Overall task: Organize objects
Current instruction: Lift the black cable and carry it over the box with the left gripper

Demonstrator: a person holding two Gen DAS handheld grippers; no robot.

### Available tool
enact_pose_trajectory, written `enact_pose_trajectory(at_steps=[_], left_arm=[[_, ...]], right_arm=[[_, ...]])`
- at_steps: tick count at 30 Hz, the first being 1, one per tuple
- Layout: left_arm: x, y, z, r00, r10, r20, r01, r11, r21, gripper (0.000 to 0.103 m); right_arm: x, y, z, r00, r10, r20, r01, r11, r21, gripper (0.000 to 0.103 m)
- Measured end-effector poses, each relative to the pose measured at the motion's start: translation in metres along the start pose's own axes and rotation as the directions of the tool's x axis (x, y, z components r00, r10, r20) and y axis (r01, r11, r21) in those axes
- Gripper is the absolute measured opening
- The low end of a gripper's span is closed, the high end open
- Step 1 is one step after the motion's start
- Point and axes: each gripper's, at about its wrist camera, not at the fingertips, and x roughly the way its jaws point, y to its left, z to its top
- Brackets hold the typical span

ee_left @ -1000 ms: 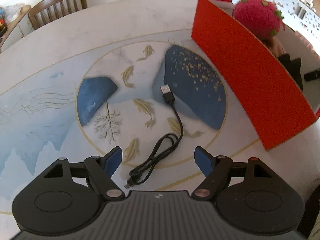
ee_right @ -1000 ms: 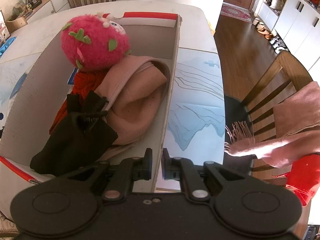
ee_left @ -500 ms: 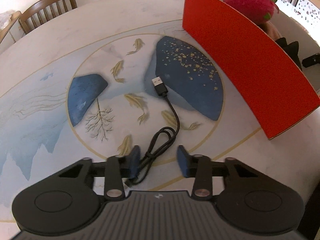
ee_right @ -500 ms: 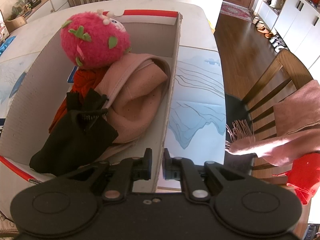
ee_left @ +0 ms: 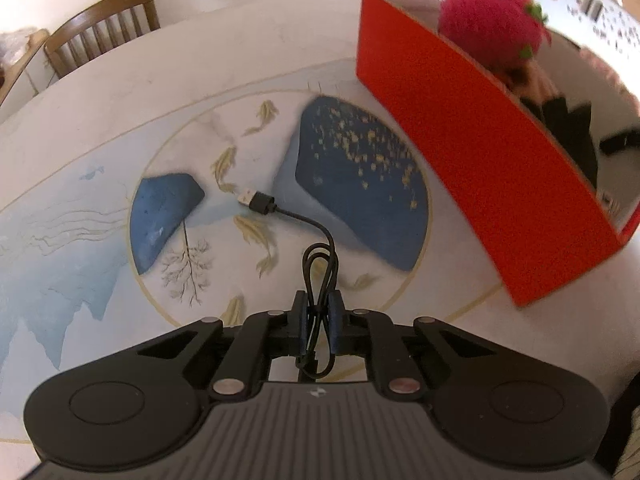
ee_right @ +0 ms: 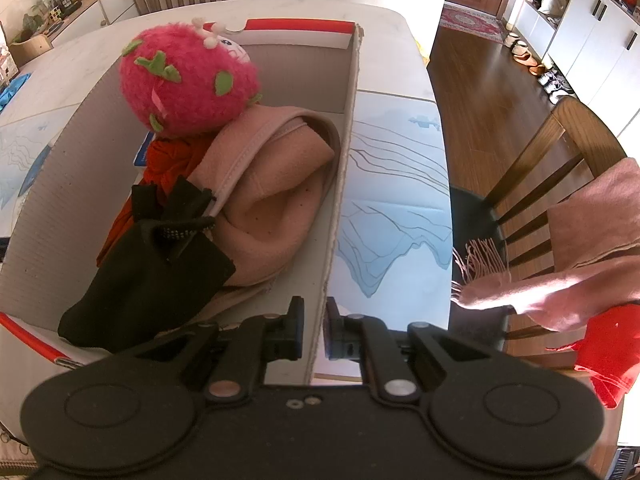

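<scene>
My left gripper (ee_left: 318,322) is clamped on the cable (ee_left: 320,264) at its looped bundle, plug trailing on the table (ee_left: 100,128). It's light and floppy, so I'd hold the bundle. My right gripper (ee_right: 314,330) pinches the box (ee_right: 340,200) wall.

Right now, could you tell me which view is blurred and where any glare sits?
Left wrist view: the pink plush and red box are smeared, while the cable stays sharp. Right wrist view: crisp throughout, with sunlight washing out the scarf.

One cable (ee_left: 316,264), one box (ee_right: 344,184), one plush strawberry (ee_right: 188,84), two chairs (ee_left: 104,36).
</scene>
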Motion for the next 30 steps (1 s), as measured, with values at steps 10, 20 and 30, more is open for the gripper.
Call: enact_pose_trajectory(at_steps=[10, 20, 30], left_arm=[[-0.038, -0.009, 0.025, 0.992, -0.053, 0.114, 0.058, 0.997, -0.041, 0.008], [-0.083, -0.039, 0.054, 0.962, -0.162, 0.218, 0.156, 0.987, 0.042, 0.008], [-0.110, -0.094, 0.071, 0.918, -0.325, 0.225, 0.273, 0.934, 0.232, 0.008]], right_arm=[[0.000, 0.000, 0.000, 1.000, 0.003, 0.001, -0.003, 1.000, 0.003, 0.008], [0.000, -0.001, 0.000, 1.000, 0.003, 0.001, -0.003, 1.000, 0.004, 0.007], [0.001, -0.003, 0.000, 1.000, 0.004, 0.004, -0.004, 1.000, 0.008, 0.007]])
